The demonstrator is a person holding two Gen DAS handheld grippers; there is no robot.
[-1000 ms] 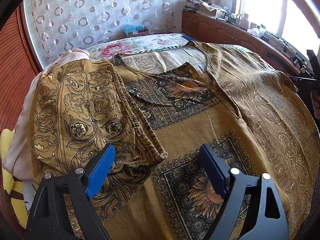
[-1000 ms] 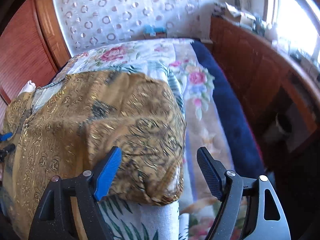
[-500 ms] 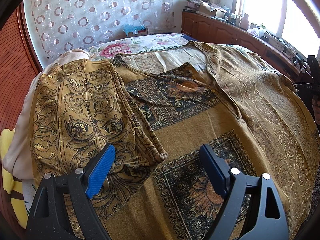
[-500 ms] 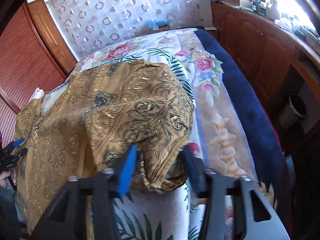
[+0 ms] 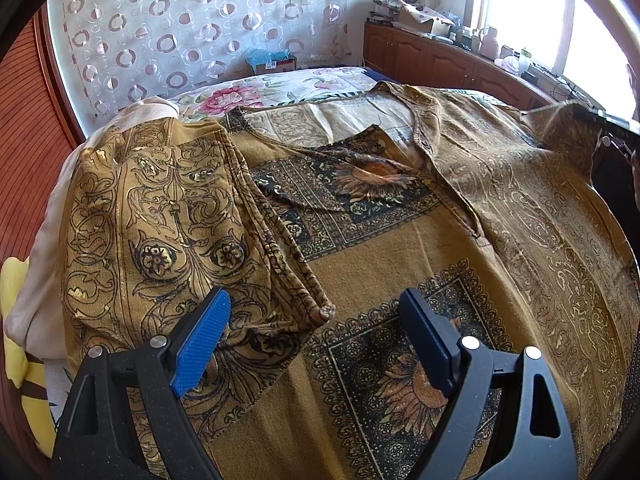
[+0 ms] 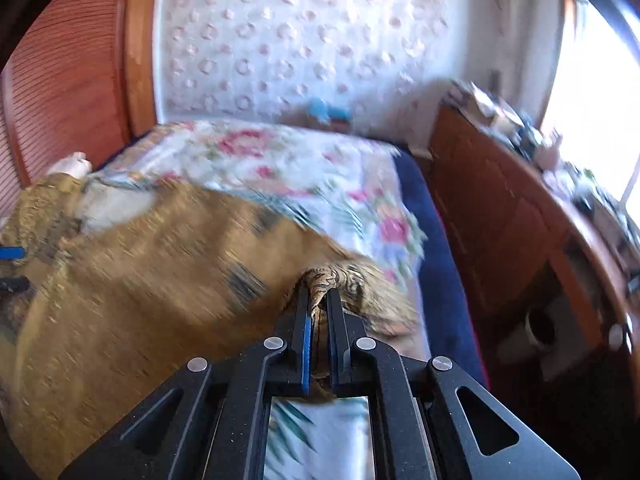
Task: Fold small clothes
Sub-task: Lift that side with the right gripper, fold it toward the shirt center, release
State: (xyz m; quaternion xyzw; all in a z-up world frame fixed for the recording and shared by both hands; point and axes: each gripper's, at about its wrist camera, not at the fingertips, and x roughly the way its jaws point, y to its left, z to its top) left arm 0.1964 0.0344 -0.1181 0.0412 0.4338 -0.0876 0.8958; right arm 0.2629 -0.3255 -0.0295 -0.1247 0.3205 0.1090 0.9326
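- The right gripper (image 6: 319, 308) has its jaws pinched tight on a bunched sleeve edge of the gold patterned garment (image 5: 400, 248) (that view is smeared).
- The left gripper (image 5: 316, 332) hangs wide open above the garment, gripping nothing.
- The garment lies spread over the floral bedspread (image 5: 256, 94), left sleeve folded inward.
- Beyond stands a circle-patterned curtain (image 5: 180, 20).
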